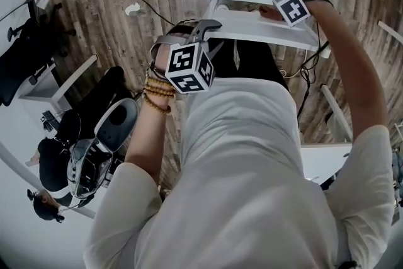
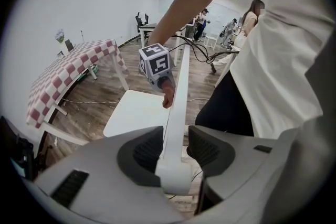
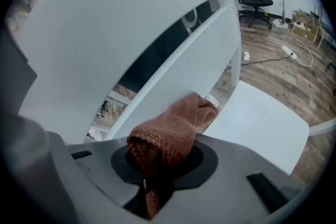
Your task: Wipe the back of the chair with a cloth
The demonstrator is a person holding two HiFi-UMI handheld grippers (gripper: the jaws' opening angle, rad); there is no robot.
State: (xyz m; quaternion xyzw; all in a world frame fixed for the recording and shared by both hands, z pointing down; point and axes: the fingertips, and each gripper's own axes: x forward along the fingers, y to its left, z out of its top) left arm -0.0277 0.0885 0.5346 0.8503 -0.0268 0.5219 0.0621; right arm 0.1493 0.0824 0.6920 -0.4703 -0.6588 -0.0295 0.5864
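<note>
Our left gripper (image 2: 172,145), low in its frame, clamps the white chair back (image 2: 179,89); our right gripper (image 3: 165,161) pinches the brown cloth (image 3: 174,124), bunched at lower centre, close to that back.

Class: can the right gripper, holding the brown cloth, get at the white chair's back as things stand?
Probably yes: the right gripper, jaws shut on the reddish-brown knitted cloth, sits close to the white slatted chair back, with nothing between them.
</note>
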